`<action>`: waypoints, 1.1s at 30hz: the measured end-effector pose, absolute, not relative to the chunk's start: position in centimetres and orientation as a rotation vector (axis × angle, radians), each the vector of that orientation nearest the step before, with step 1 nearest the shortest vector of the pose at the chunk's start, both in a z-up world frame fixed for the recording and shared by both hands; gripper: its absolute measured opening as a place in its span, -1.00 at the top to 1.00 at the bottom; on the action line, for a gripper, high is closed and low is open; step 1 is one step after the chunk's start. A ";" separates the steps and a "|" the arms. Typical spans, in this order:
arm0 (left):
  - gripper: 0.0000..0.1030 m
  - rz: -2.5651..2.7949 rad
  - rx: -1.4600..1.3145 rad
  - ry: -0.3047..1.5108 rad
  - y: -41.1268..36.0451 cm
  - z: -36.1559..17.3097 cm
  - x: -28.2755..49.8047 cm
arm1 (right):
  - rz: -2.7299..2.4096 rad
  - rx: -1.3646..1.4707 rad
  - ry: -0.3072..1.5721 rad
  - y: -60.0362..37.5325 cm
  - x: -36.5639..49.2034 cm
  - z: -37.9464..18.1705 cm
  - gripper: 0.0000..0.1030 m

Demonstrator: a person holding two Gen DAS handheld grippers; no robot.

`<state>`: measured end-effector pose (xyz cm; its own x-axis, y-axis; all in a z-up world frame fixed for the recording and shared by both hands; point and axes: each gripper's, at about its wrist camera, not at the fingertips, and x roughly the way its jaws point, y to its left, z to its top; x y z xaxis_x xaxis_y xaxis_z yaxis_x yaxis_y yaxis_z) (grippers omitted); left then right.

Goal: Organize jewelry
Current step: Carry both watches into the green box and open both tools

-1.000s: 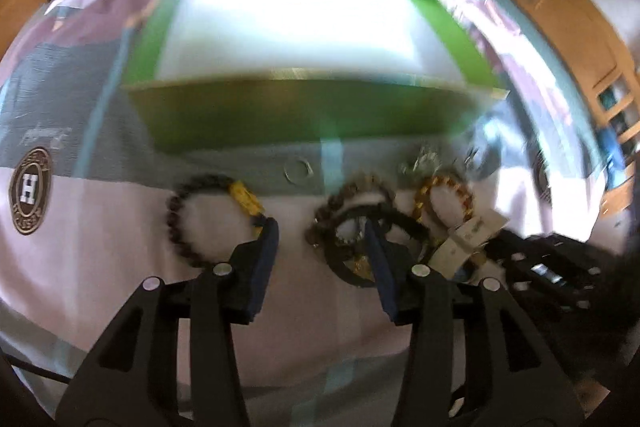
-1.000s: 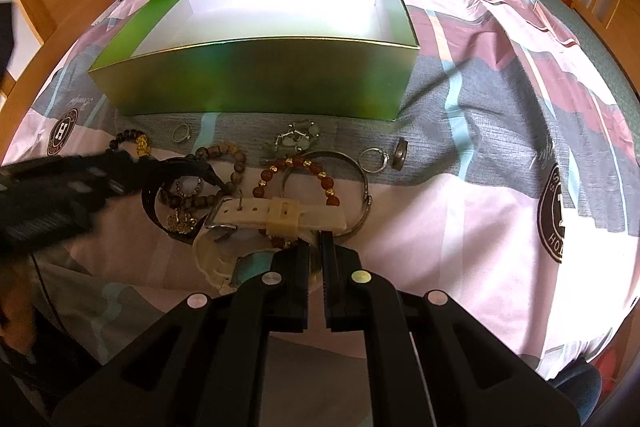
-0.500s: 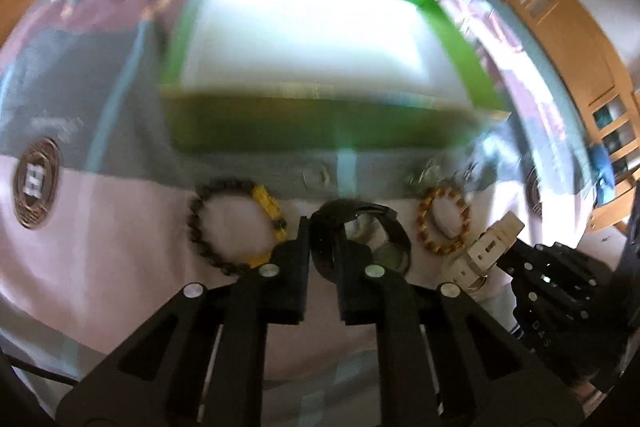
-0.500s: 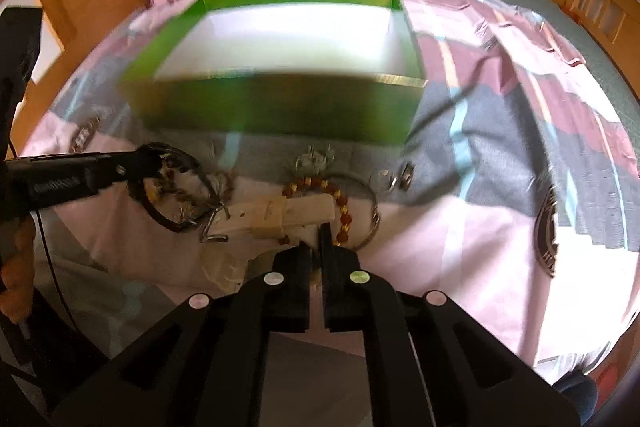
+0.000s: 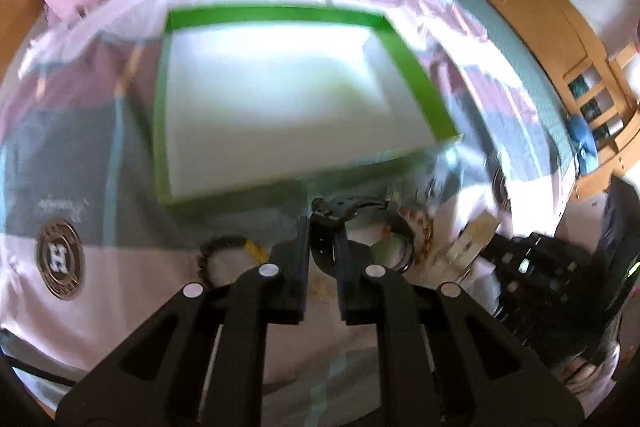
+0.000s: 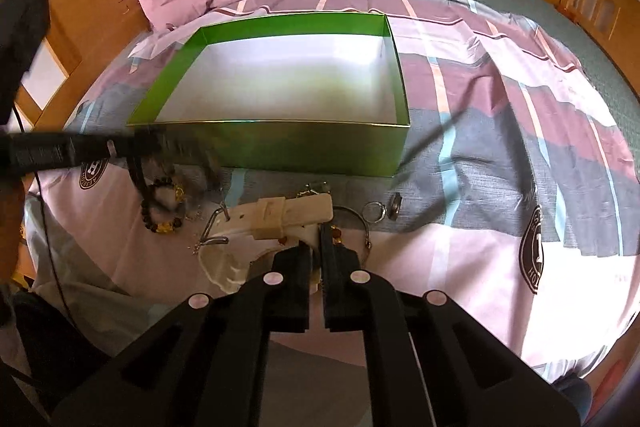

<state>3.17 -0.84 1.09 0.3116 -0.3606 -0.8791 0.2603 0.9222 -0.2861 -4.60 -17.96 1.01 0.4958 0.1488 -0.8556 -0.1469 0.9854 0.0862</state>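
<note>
1. Step in hand, as I judge it: both pieces are gripped and are being carried toward the green box [image 6: 276, 147], which sits open on the bed [image 6: 500, 147] and looks empty.

2. The left gripper [image 5: 322, 227] has just been closing; its jaws now clamp the band of a black watch [image 5: 352, 211], low and centre in the left wrist view. In the right wrist view this watch is only a dark blur at mid-left, in front of the box's near left corner.

3. The right gripper [image 6: 316, 239] is closed on a cream watch [image 6: 280, 215], pinching it near the strap's right end, just below the middle of the right wrist view.

4. The cream strap's long axis runs across the frame, almost level; the metal buckle points to the left and the free tip to the right, and the rest of the band droops in a loop at lower left.

5. The black watch curls into a ring, so it has no clear long axis; the ring extends right of the jaws.

6. Next move calls for bringing each watch clear over the near wall before the jaws release, minding the drooping loop.

7. A dark bead bracelet [image 6: 160, 207], two rings [image 6: 384, 209] and a thin bangle [image 6: 360, 223] lie on the bed in front of the box.
</note>
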 end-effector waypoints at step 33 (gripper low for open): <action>0.58 -0.341 -0.185 1.293 2.9 -4.8 -2.5 | 0.208 0.049 1.050 -17.8 -6.2 0.8 0.89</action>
